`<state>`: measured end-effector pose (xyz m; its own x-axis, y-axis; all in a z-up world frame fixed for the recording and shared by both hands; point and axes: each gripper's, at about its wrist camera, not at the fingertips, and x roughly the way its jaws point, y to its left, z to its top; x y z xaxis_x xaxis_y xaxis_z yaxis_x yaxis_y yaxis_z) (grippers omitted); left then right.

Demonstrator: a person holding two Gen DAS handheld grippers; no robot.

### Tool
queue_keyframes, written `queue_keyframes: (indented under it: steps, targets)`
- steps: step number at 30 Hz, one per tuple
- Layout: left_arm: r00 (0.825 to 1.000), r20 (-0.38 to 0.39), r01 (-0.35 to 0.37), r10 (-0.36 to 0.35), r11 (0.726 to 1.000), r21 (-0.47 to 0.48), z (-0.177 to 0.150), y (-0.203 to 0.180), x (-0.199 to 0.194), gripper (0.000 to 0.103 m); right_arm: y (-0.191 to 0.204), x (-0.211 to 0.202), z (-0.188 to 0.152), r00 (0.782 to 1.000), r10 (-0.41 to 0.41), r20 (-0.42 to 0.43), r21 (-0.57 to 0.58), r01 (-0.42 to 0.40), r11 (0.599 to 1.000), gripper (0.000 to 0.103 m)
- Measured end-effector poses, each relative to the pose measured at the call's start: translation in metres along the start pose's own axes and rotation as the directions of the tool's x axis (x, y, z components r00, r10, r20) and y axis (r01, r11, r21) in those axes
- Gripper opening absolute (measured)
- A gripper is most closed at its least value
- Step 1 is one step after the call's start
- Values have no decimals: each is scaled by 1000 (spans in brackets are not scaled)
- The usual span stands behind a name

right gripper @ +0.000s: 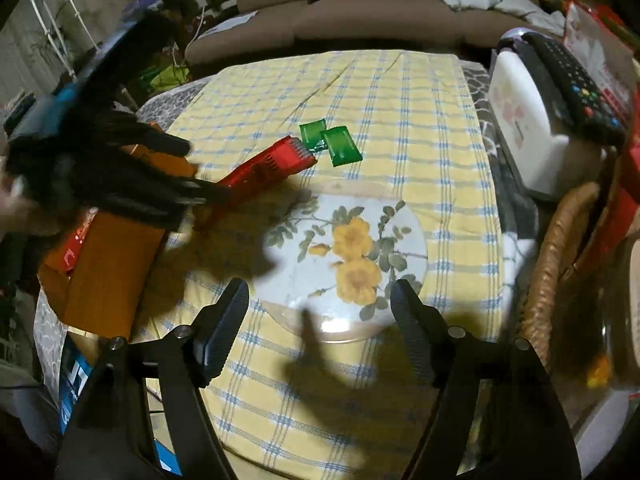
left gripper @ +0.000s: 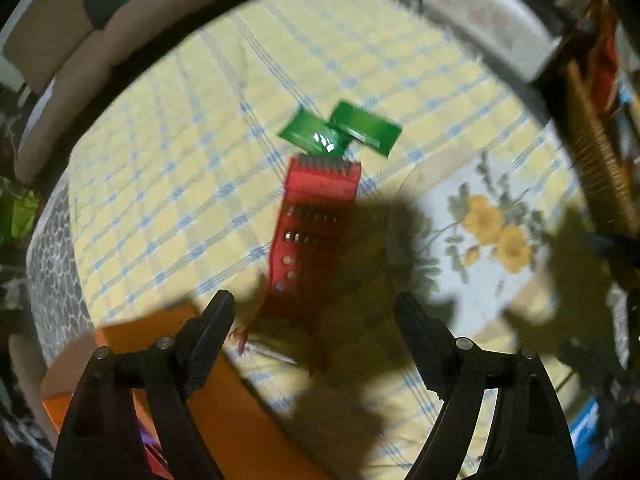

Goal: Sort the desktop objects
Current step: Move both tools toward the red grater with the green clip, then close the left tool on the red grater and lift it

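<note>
Both tongs stand with fingers apart and nothing between them. Left gripper (left gripper: pixel 316 308) points steeply down at the cloth; its fingers frame the near end of a red grater (left gripper: pixel 312 216), not touching it. Picture blurred here. Right gripper (right gripper: pixel 320 300) hangs over a flowered plate (right gripper: pixel 348 256), fingers wide, no contact with it that can be seen.

Red grater lies flat on the yellow checked tablecloth (right gripper: pixel 400 100), running away from the left tongs, toothed end farthest. At that far end, two green packets (left gripper: pixel 340 130) lie side by side, one overlapping the other, the nearer one touching or just beside the grater's teeth; cannot tell which.

From the right tongs: grater (right gripper: pixel 268 164) ahead and left, packets (right gripper: pixel 330 144) straight ahead beyond the plate. Left gripper (right gripper: pixel 120 184) shows as a dark blur at far left, over the grater's near end.

Orange box (left gripper: pixel 224 400) sits under and beside the left tongs' left finger, at the table edge. Plate lies right of the left tongs, well apart from the packets.

Farther out, right of the right tongs: white appliance (right gripper: pixel 528 128) with a black remote (right gripper: pixel 576 88) on top; wicker basket (right gripper: pixel 560 248) nearer. Brown sofa (right gripper: pixel 360 16) beyond the table.
</note>
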<state>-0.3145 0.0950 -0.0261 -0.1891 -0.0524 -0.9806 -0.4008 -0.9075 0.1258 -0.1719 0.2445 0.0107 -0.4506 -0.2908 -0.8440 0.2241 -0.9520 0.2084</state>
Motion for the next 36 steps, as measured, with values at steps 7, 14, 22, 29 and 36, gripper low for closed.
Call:
queue_keyframes:
  steps: [7,14,22,29,36]
  targets:
    - [992,-118,34,-35,999,-16,12,7,35,84,-6,-9,-8,997,74,38,17,-75,997,73]
    - [985,-144,84,-94,994,-75,6,23,46,85,-8,-7,-9,993,115,34,25,-116,993,73]
    - [980,-24,189,-196,965,-180,-9,36,18,40,-14,-2,-10,989,143,43,74,-145,987,73]
    - [904,233,399,-358,903,-162,-65,20,-74,40,-29,-24,-2,914,358,192,253,-398,882,73]
    - [837,409,414,-364,909,-38,-149,-5,-162,40,-4,-49,10,791,527,311,333,-610,719,75]
